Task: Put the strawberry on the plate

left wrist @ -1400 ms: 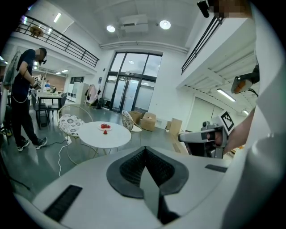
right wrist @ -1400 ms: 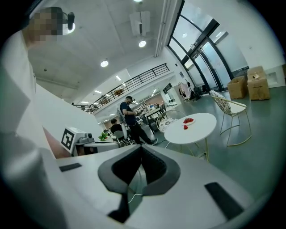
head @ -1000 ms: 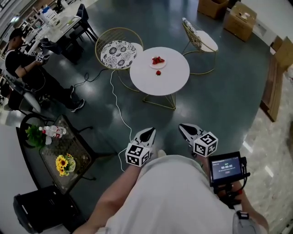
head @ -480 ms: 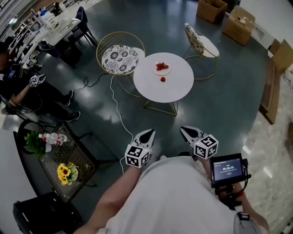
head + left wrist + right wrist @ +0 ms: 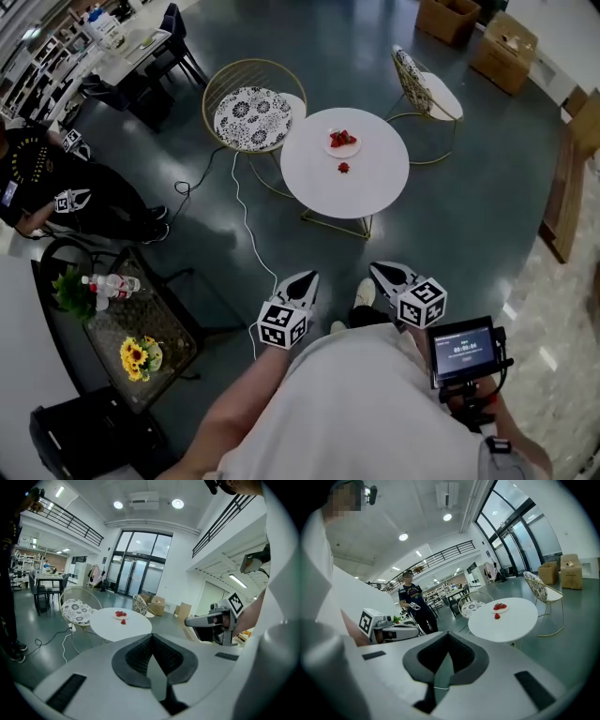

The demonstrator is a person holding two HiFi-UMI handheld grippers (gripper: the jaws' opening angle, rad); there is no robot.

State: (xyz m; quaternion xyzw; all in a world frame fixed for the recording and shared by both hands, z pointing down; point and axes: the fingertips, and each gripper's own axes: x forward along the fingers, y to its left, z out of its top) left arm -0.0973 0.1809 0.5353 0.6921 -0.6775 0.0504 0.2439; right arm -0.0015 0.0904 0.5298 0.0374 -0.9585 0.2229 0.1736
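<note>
The strawberry (image 5: 343, 168) lies alone on the round white surface (image 5: 314, 183), near its centre and just off the 6 o'clock edge of the plate (image 5: 341, 148), not touching it. The plate sits toward the 12 o'clock side of the surface and carries a small cluster of red strawberries (image 5: 342, 138). A wire-frame chair with a patterned seat cushion (image 5: 250, 116) stands against the surface at 10 o'clock; a second chair (image 5: 427, 91) with a patterned back stands at 2 o'clock, near but apart. A white cable (image 5: 246, 225) runs over the dark floor from the 9 o'clock side of the surface toward the person. Both tongs are held low in front of the person's body, well apart from the surface on its 6 o'clock side and pointing toward it. The left tongs (image 5: 302, 279) are closed – jaw tips together, nothing between them. The right tongs (image 5: 381, 272) are in the same condition – jaws together and empty. A small screen (image 5: 462, 347) is mounted at the right hand. At 8 o'clock in the head view, a dark side table (image 5: 155, 314) carries sunflowers (image 5: 134, 336) and a bottle (image 5: 111, 277). A seated person in dark clothing (image 5: 42, 178) is at 9 o'clock. Cardboard boxes (image 5: 506, 42) stand at 1 o'clock.
</note>
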